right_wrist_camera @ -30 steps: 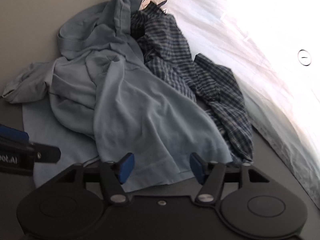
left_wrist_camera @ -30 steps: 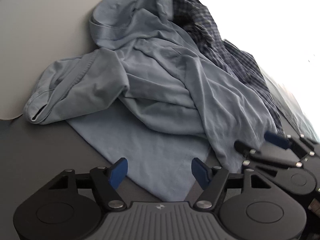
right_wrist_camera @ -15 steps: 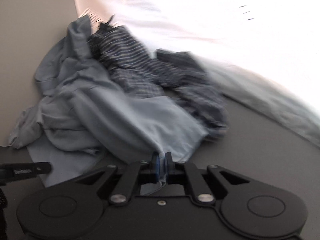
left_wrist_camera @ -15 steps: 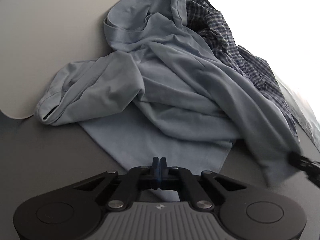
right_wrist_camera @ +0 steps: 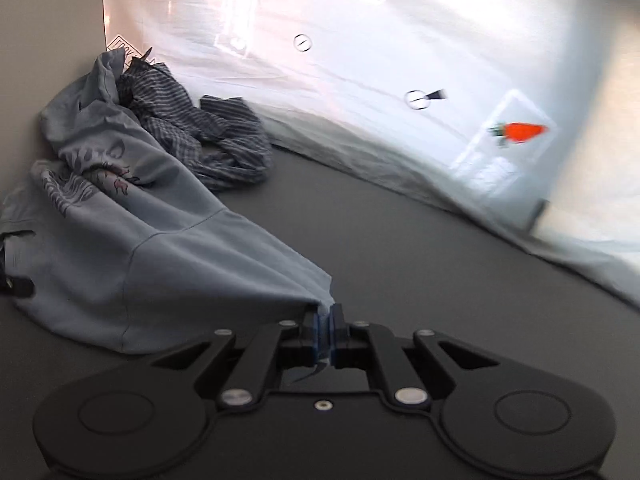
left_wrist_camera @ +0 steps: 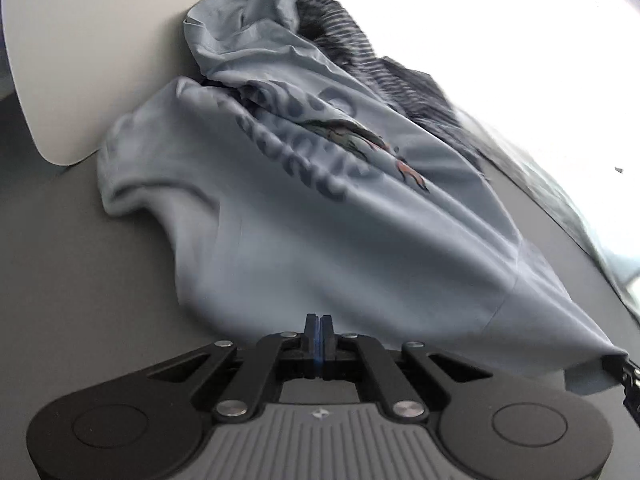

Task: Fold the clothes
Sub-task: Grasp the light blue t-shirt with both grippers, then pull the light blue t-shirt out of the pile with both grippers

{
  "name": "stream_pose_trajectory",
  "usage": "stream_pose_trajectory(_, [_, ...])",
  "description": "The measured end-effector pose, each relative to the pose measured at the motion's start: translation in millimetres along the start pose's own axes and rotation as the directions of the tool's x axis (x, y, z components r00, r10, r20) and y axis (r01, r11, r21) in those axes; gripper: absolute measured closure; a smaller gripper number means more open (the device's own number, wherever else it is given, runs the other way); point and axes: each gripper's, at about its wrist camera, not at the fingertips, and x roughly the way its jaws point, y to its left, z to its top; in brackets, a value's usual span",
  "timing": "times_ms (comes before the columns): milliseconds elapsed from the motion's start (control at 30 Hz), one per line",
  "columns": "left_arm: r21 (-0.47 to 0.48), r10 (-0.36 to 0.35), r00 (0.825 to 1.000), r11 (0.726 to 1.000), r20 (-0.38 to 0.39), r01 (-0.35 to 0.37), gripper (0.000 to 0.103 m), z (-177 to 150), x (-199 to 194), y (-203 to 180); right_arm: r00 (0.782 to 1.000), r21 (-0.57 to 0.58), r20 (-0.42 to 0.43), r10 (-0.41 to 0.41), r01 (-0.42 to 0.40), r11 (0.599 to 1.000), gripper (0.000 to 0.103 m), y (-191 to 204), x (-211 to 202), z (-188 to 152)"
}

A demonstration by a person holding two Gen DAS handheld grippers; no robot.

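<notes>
A light blue T-shirt [left_wrist_camera: 320, 216] with a dark print lies stretched over the grey surface; it also shows in the right wrist view [right_wrist_camera: 160, 240]. My left gripper [left_wrist_camera: 319, 332] is shut on its hem at the near edge. My right gripper [right_wrist_camera: 325, 324] is shut on another corner of the shirt and holds it taut; its tip also shows at the right edge of the left wrist view [left_wrist_camera: 618, 364]. A dark checked shirt [right_wrist_camera: 204, 136] lies crumpled behind the blue one, also seen in the left wrist view [left_wrist_camera: 360, 52].
A white patterned sheet [right_wrist_camera: 400, 80] with carrot prints rises along the far side of the grey surface [right_wrist_camera: 400, 248]. A pale rounded board [left_wrist_camera: 88, 60] stands at the far left behind the clothes.
Both grippers went from open to shut on the blue shirt's hem, then pulled it apart and toward me. The shirt has turned over, showing its print, and slid off the checked shirt.
</notes>
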Motion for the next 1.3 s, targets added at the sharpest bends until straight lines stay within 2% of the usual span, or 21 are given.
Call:
stream_pose_trajectory(67, [0.015, -0.006, 1.000, 1.000, 0.015, 0.006, 0.103, -14.6, -18.5, -8.6, 0.998, 0.016, 0.009, -0.058, 0.058, 0.998, 0.098, -17.2, -20.4, -15.2])
stream_pose_trajectory(167, [0.034, -0.014, 1.000, 0.999, 0.028, 0.013, 0.103, -40.4, -46.1, -22.0, 0.988, 0.087, -0.005, -0.153, 0.153, 0.984, 0.098, -63.0, -43.4, -33.2])
stream_pose_trajectory(267, [0.057, -0.016, 1.000, 0.998, 0.018, 0.015, 0.103, -63.1, -63.6, -29.8, 0.962, 0.159, -0.030, -0.272, 0.273, 0.949, 0.098, -121.6, -65.1, -51.0])
stream_pose_trajectory(333, [0.075, -0.016, 1.000, 0.997, 0.004, 0.015, 0.102, -77.2, -71.8, -32.5, 0.942, 0.219, -0.082, -0.325, 0.335, 0.916, 0.098, -159.8, -76.7, -64.3])
stream_pose_trajectory(400, [0.092, -0.015, 1.000, 0.996, -0.011, 0.016, 0.101, -91.3, -79.9, -35.2, 0.925, 0.267, -0.129, -0.356, 0.378, 0.886, 0.097, -186.1, -85.3, -80.7])
stream_pose_trajectory(467, [0.110, -0.014, 1.000, 0.994, -0.025, 0.016, 0.101, -105.4, -88.1, -37.9, 0.919, 0.302, -0.182, -0.348, 0.390, 0.870, 0.090, -202.0, -89.7, -97.4])
stream_pose_trajectory(500, [0.119, -0.013, 0.999, 0.993, -0.032, 0.017, 0.101, -112.4, -92.1, -39.2, 0.920, 0.322, -0.200, -0.338, 0.387, 0.864, 0.082, -206.3, -93.2, -105.3])
stream_pose_trajectory(633, [0.153, -0.010, 0.998, 0.988, -0.061, 0.019, 0.093, -140.6, -108.4, -44.6, 0.932, 0.369, -0.208, -0.298, 0.357, 0.858, 0.080, -193.0, -108.4, -127.9])
stream_pose_trajectory(767, [0.182, -0.007, 0.997, 0.983, -0.080, 0.021, 0.082, -140.5, -102.8, -37.9, 0.957, 0.390, -0.188, -0.220, 0.279, 0.878, 0.076, -154.5, -115.5, -134.5])
stream_pose_trajectory(833, [0.207, -0.011, 0.996, 0.978, -0.087, 0.029, 0.077, -136.2, -97.1, -35.6, 0.967, 0.384, -0.174, -0.185, 0.240, 0.891, 0.069, -133.4, -117.1, -135.5])
stream_pose_trajectory(933, [0.239, -0.017, 0.995, 0.970, -0.099, 0.041, 0.077, -130.0, -86.0, -33.8, 0.980, 0.358, -0.163, -0.115, 0.167, 0.918, 0.064, -94.9, -115.7, -136.1])
stream_pose_trajectory(1033, [0.219, -0.054, 0.989, 0.972, -0.138, 0.084, 0.077, -123.8, -75.0, -26.7, 0.987, 0.404, -0.163, 0.001, 0.066, 0.913, 0.064, -61.3, -111.7, -138.3])
stream_pose_trajectory(1100, [0.194, -0.095, 0.982, 0.973, -0.162, 0.126, 0.077, -119.7, -68.2, -21.5, 0.983, 0.489, -0.150, 0.108, -0.021, 0.872, 0.063, -47.4, -107.4, -143.1])
stream_pose_trajectory(1133, [0.175, -0.120, 0.978, 0.973, -0.171, 0.150, 0.077, -117.7, -64.7, -17.9, 0.977, 0.550, -0.138, 0.163, -0.062, 0.833, 0.061, -43.8, -103.7, -146.2])
stream_pose_trajectory(1200, [0.122, -0.171, 0.967, 0.973, -0.188, 0.196, 0.076, -113.5, -57.9, -9.1, 0.963, 0.664, -0.109, 0.248, -0.115, 0.738, 0.061, -39.1, -95.8, -152.9])
stream_pose_trajectory(1300, [0.053, -0.225, 0.954, 0.969, -0.197, 0.240, 0.068, -106.2, -49.4, 3.2, 0.954, 0.803, -0.066, 0.294, -0.124, 0.582, 0.055, -42.8, -83.7, -162.7])
